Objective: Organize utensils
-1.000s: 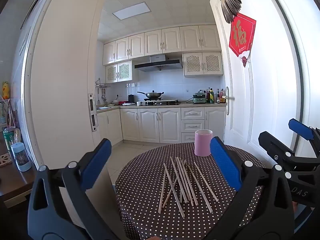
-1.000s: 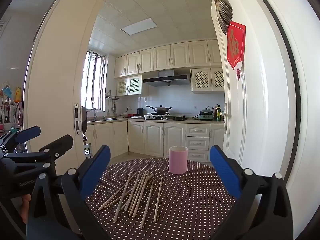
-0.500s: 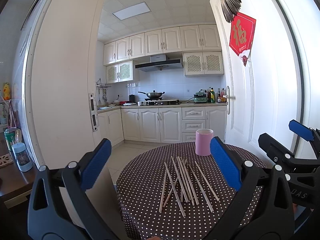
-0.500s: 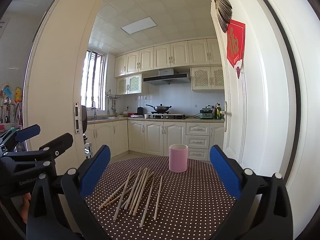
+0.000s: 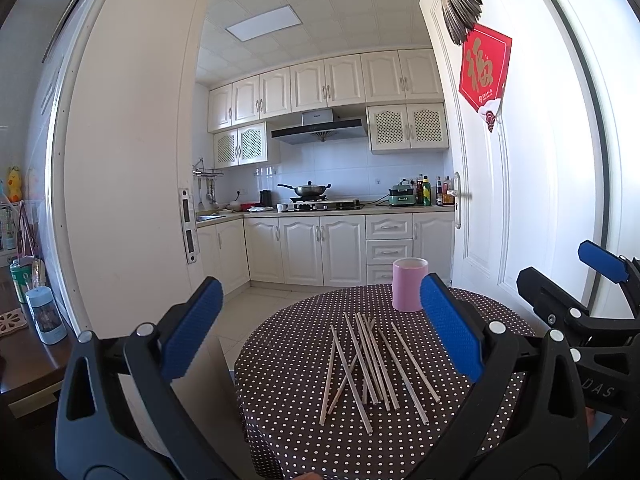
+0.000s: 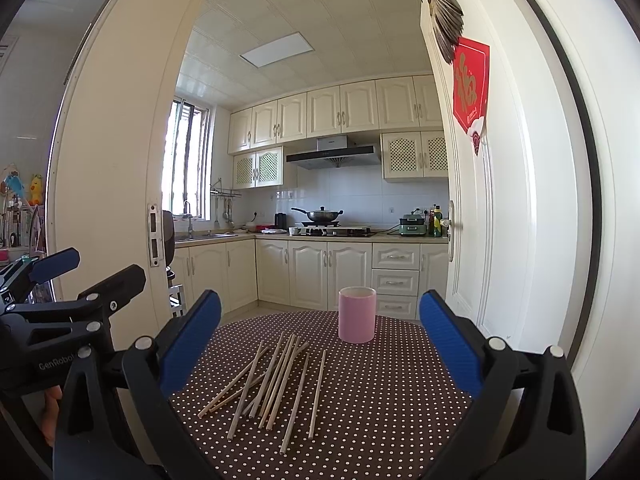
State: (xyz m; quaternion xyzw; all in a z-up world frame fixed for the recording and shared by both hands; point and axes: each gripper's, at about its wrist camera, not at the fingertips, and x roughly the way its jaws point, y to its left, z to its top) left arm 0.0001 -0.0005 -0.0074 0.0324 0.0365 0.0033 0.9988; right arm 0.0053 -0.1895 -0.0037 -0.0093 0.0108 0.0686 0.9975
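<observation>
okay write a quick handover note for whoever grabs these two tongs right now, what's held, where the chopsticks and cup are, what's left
Left tongs: open, empty, above the near table edge.
Right tongs: open, empty, alongside.
Chopsticks: all loose in a crossed pile on the dotted tablecloth.
Pink cup: upright behind the pile, nothing sticking out.
Done: nothing visible.
Left: probably pick up the chopsticks and stand them in the cup.

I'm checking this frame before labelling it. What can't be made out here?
- Inside of the pink cup: both views look at it side-on, so its wall hides any contents.
- Exact count of the chopsticks: they cross and overlap in both views.
- Near edge of the table: cut off by the frame bottom and the fingers.
- Bottle labels on the counter: too small.
</observation>
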